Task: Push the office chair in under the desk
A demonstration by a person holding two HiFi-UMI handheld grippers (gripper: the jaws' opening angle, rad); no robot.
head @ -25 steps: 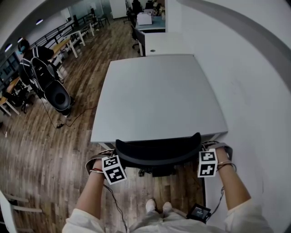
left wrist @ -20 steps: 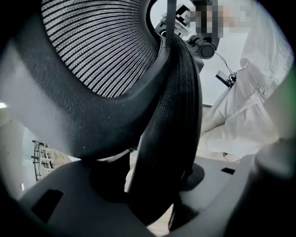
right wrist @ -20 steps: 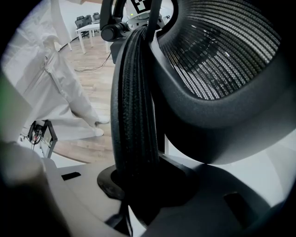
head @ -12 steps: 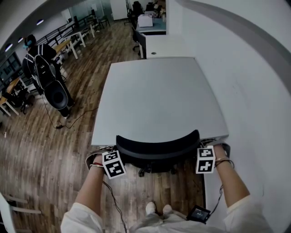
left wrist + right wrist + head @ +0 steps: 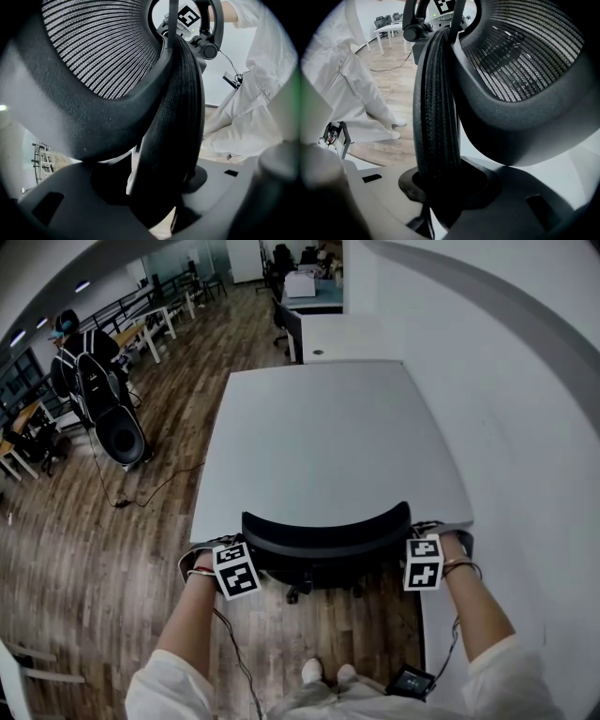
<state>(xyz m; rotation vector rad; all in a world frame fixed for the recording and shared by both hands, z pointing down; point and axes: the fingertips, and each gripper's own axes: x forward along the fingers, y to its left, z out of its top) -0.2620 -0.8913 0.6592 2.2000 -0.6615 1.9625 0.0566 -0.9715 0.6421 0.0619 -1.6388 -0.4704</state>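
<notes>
The black office chair's curved backrest [image 5: 328, 535] lies against the near edge of the grey desk [image 5: 328, 437], with its seat hidden beneath the desktop. At the backrest's left end is my left gripper [image 5: 230, 563], and my right gripper [image 5: 429, 557] is at the right end. In the left gripper view the textured rim [image 5: 173, 117] runs down between the grey jaws of the left gripper [image 5: 161, 197], which clamp it. The right gripper [image 5: 440, 187] clamps the backrest rim [image 5: 436, 108] the same way. Mesh [image 5: 520, 51] fills the area beside the rim.
A white wall [image 5: 525, 427] runs close along the desk's right side. A person with black round equipment [image 5: 98, 409] stands at the far left, with a cable [image 5: 141, 488] on the wood floor. More desks [image 5: 342, 329] stand behind. A small device [image 5: 412, 679] hangs by my feet.
Both grippers and the chair have moved forward toward the desk. The backrest now reaches the desk's near edge and less of the chair base shows.
</notes>
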